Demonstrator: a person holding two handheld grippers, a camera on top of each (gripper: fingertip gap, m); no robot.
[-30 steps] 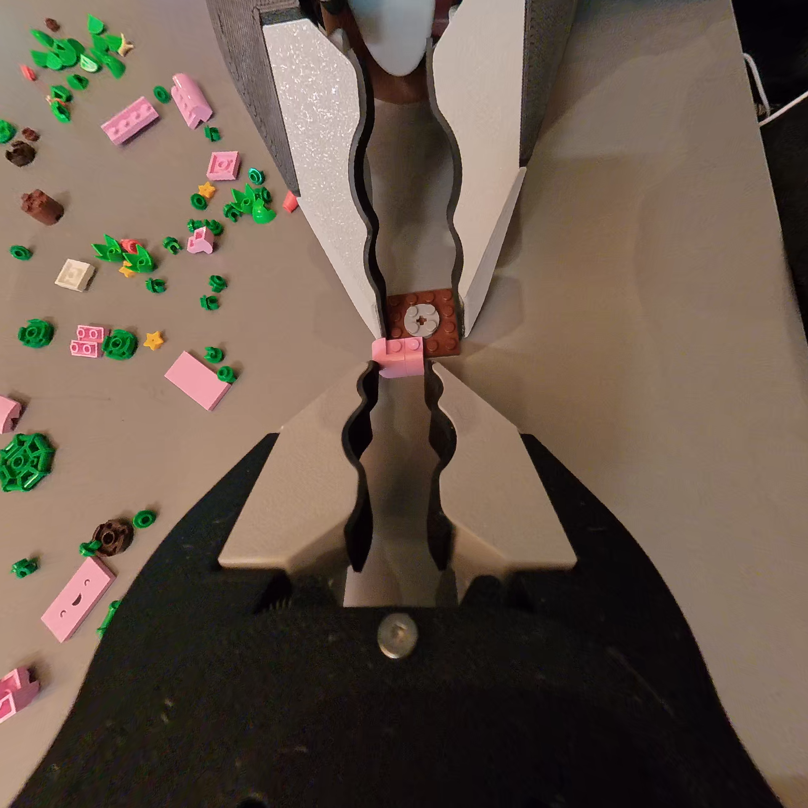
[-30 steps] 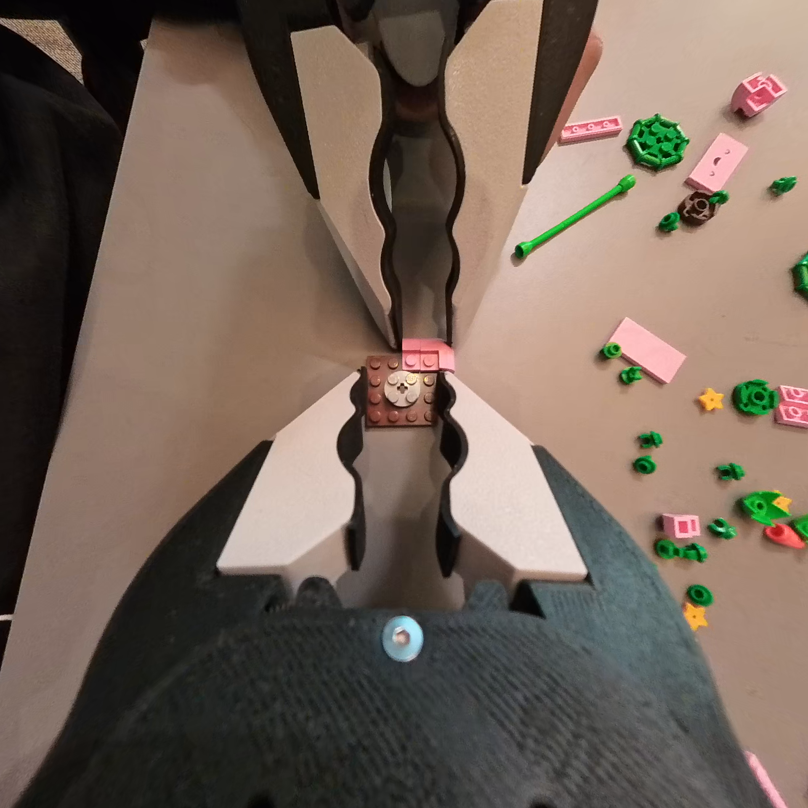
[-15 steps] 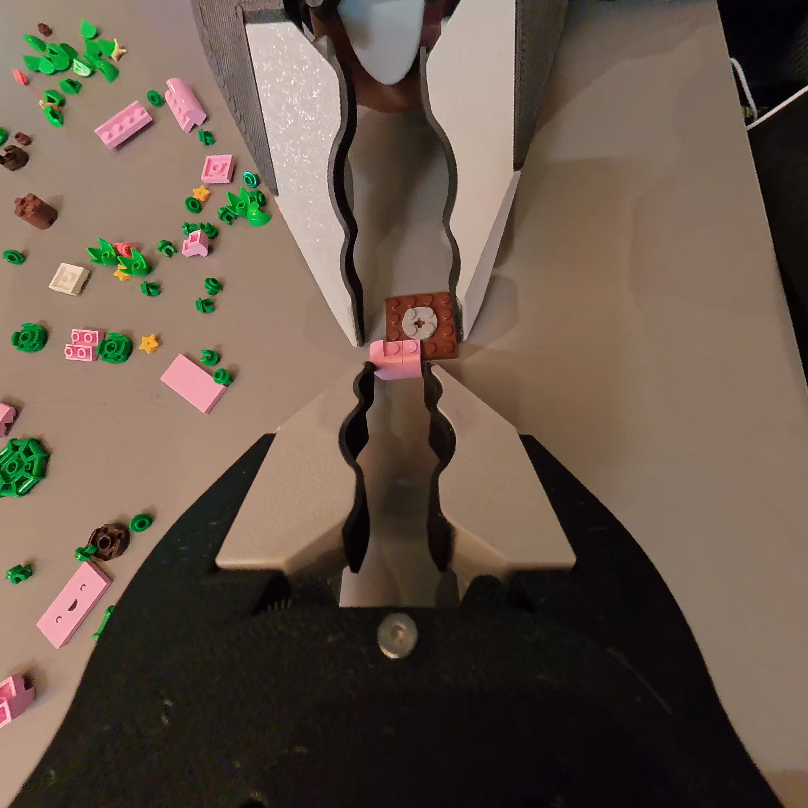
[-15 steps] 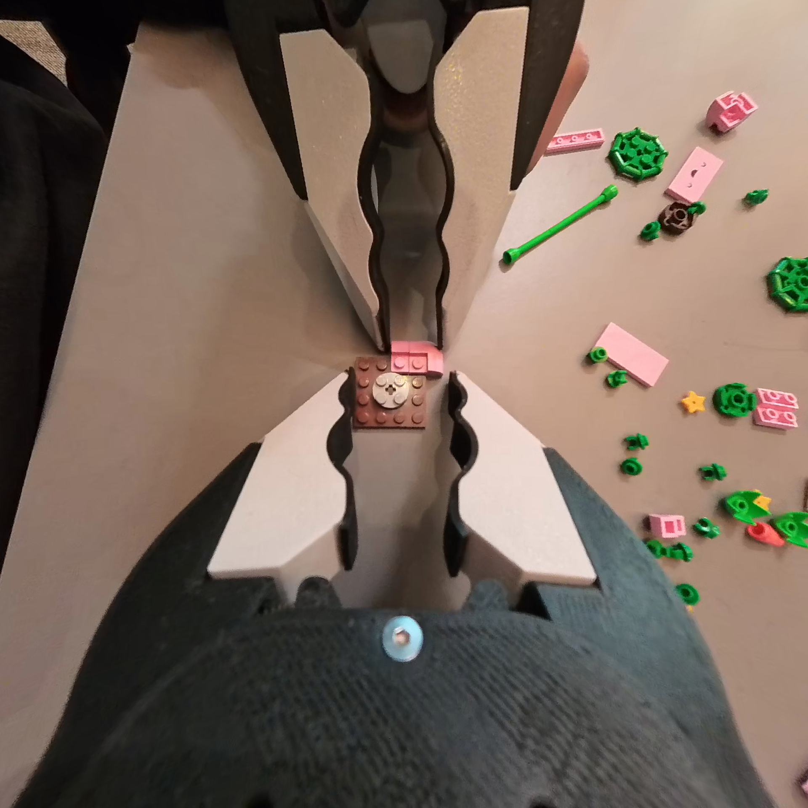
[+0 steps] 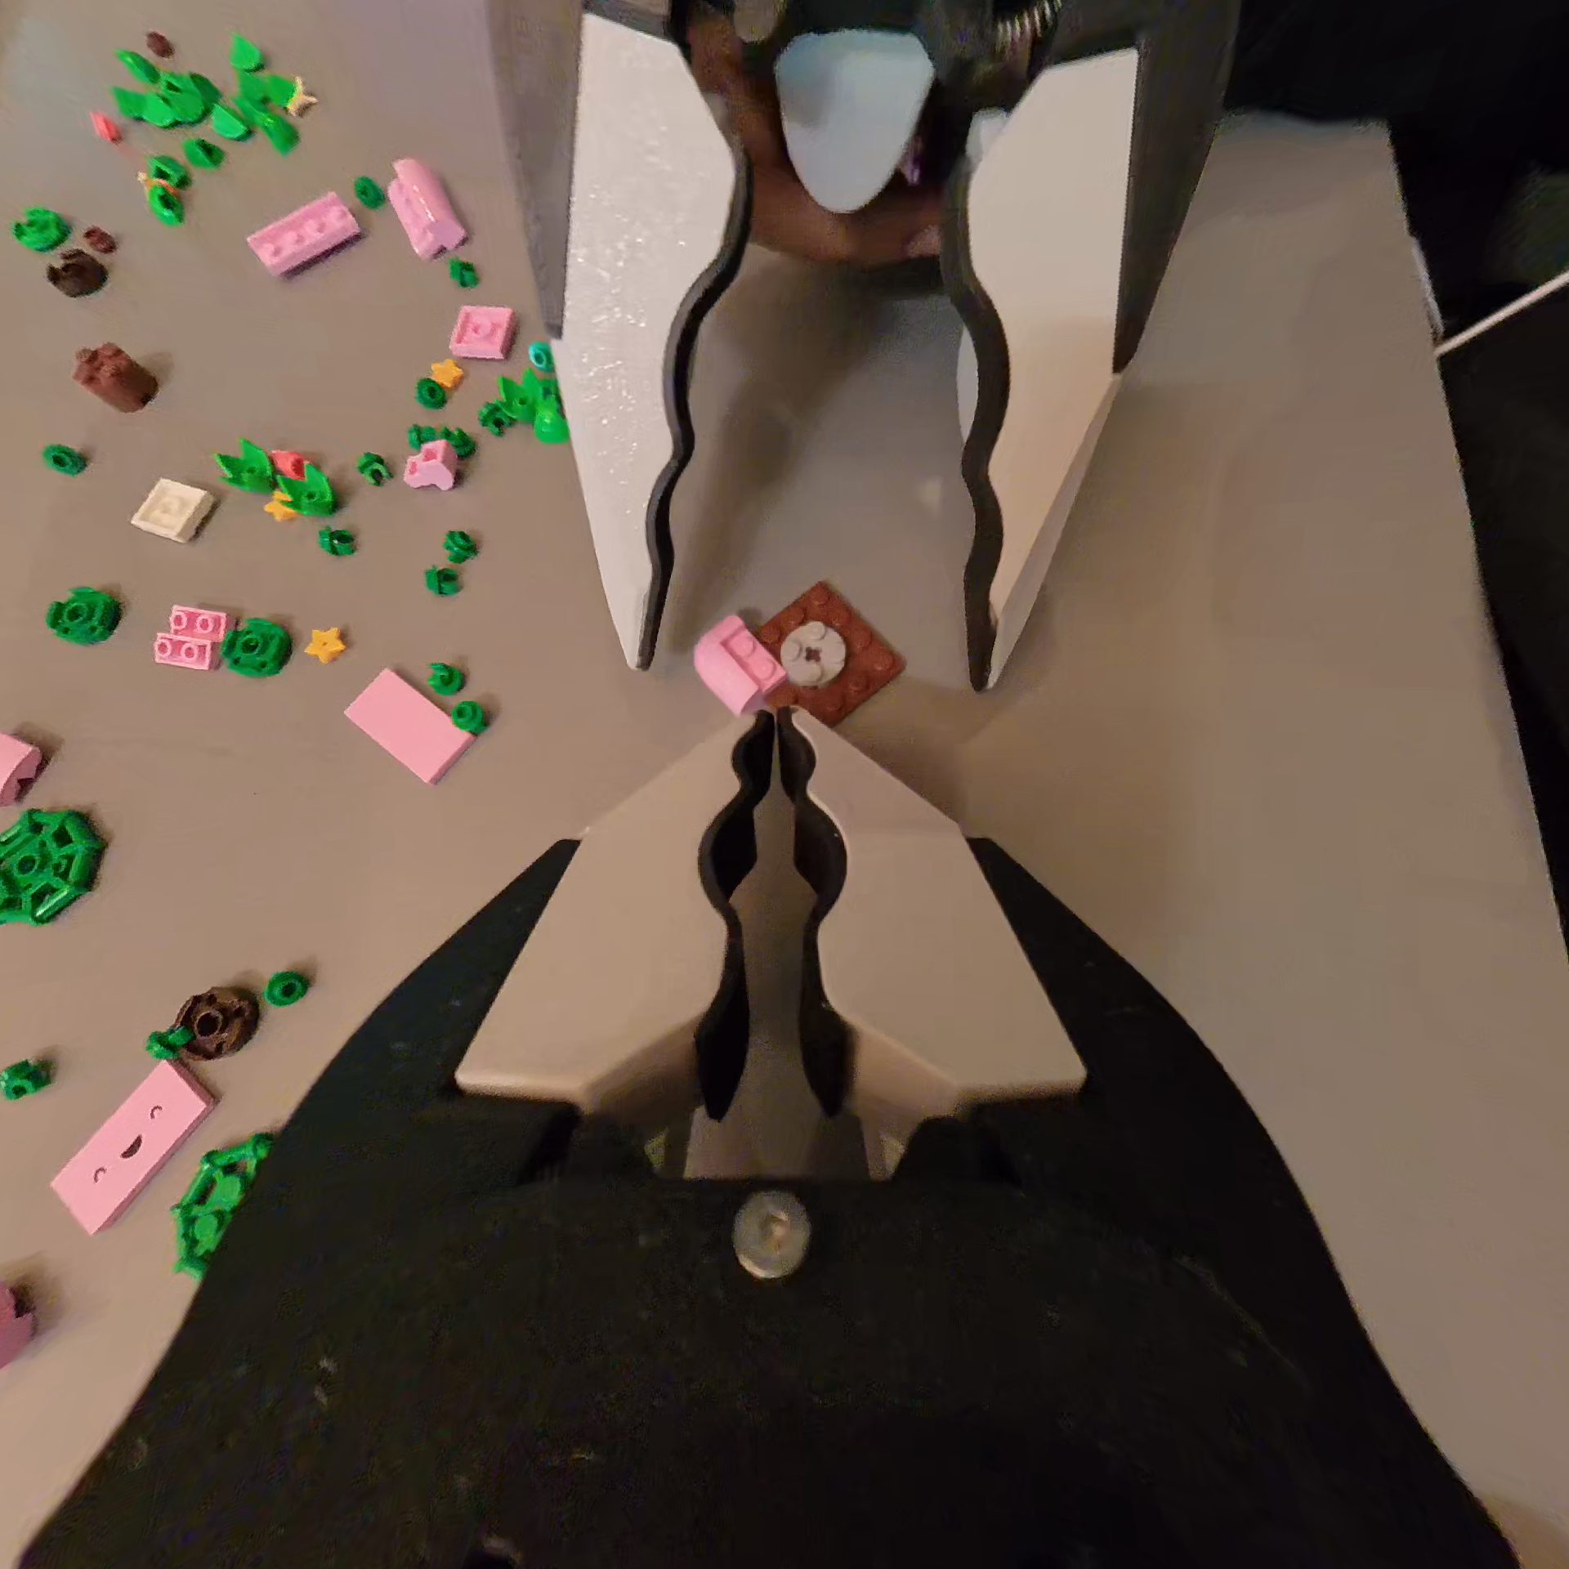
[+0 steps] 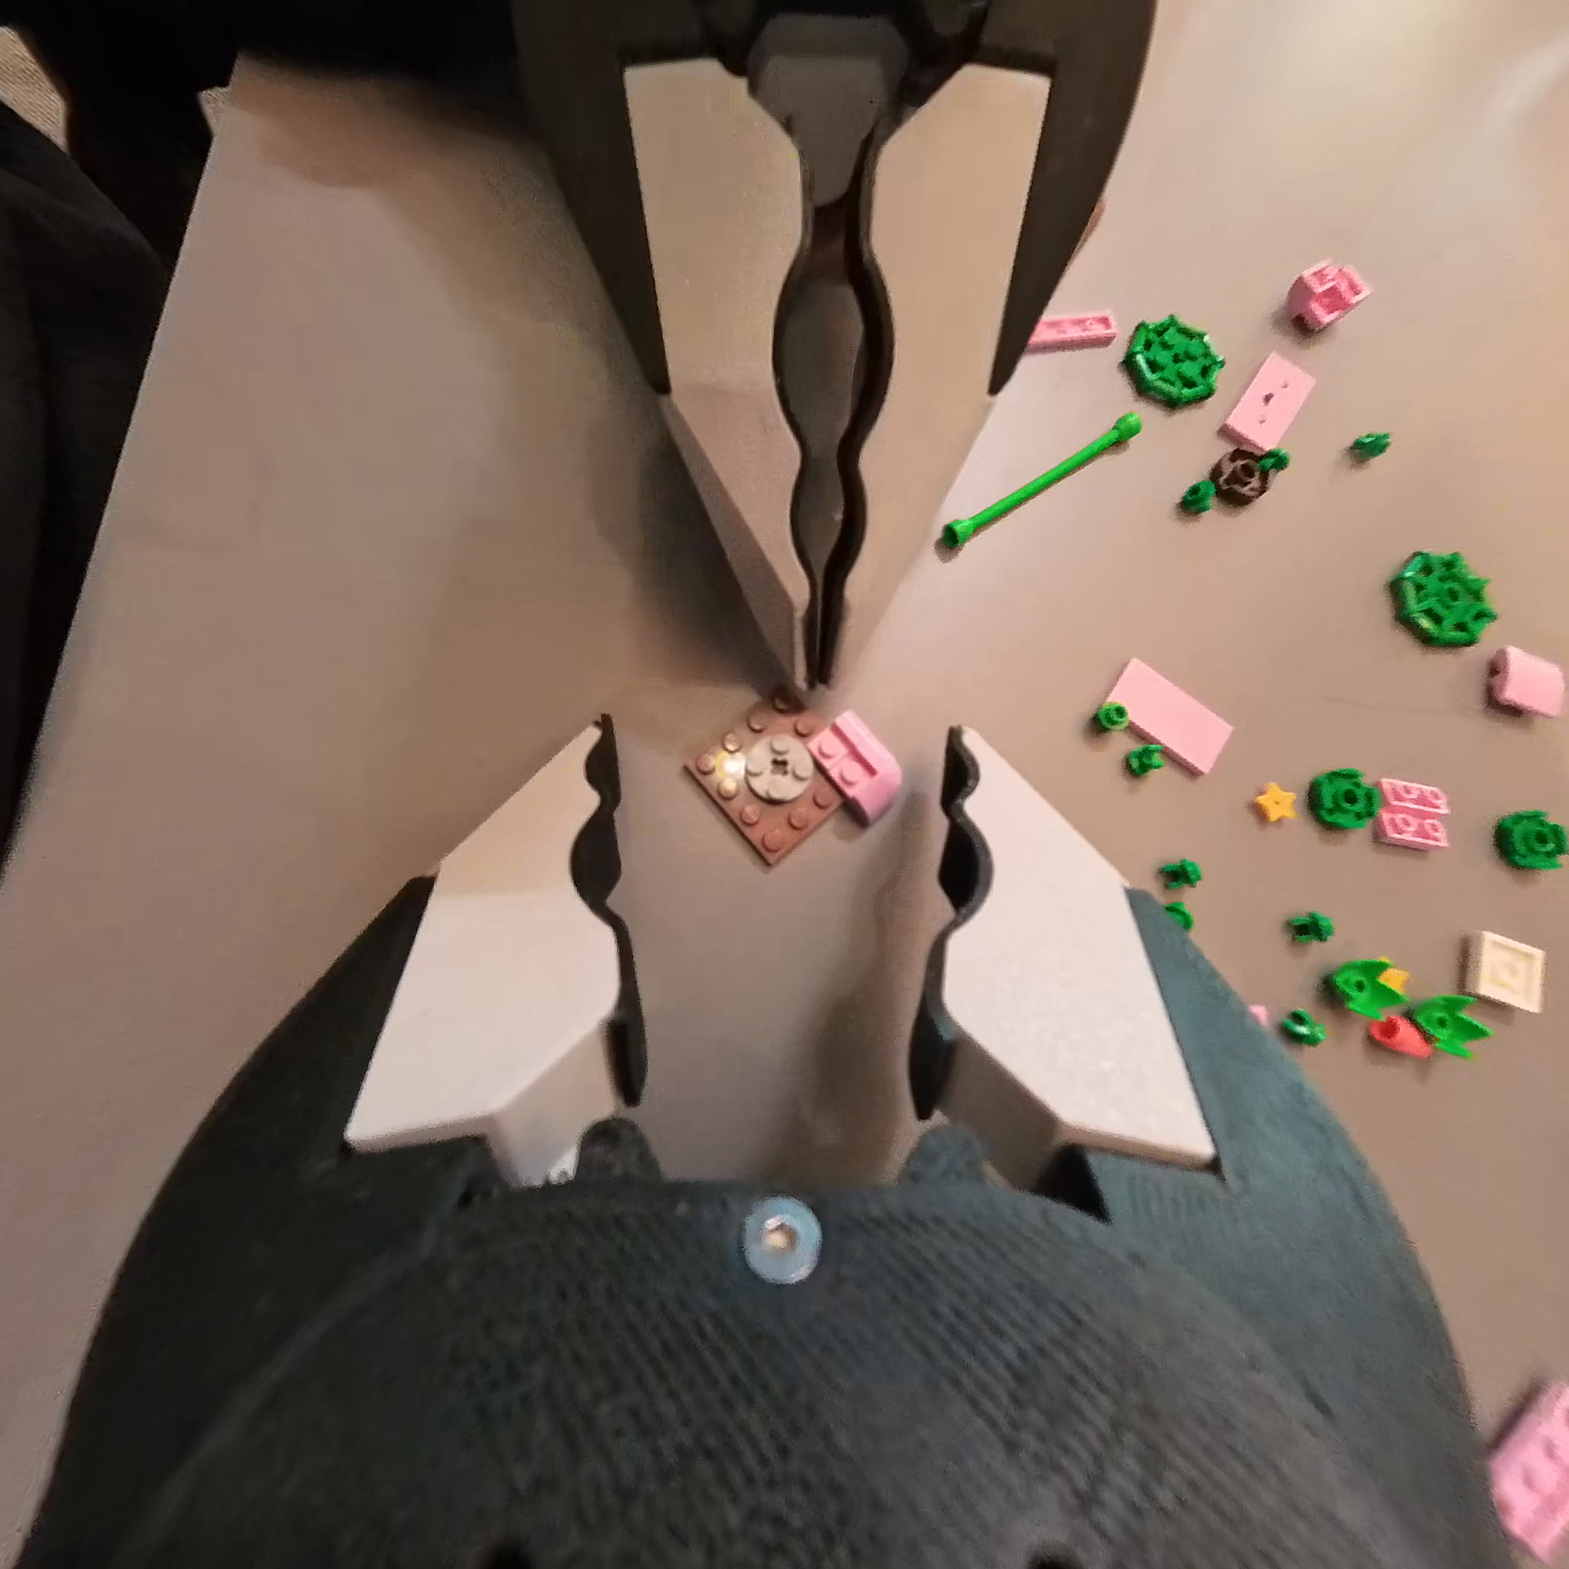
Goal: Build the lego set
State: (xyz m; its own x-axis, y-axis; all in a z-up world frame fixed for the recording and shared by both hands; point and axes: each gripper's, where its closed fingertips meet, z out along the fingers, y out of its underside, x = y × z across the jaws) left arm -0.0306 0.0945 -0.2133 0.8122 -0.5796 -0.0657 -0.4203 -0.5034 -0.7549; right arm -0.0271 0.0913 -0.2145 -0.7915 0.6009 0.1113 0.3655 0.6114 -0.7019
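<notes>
On the table, a pink brick is seen attached to the brown plate. Just beside the plate, the left gripper is closed on nothing; around it, the right gripper is spread wide.

Left wrist cam: sits right behind the left gripper, looking steeply down along its fingers at the table, loose bricks off to its left.
Right wrist cam: same deal behind the right gripper, facing the opposite way, a bit blurry I think.
Shared bit: both see the brown plate close up, plus each other's gripper.
</notes>
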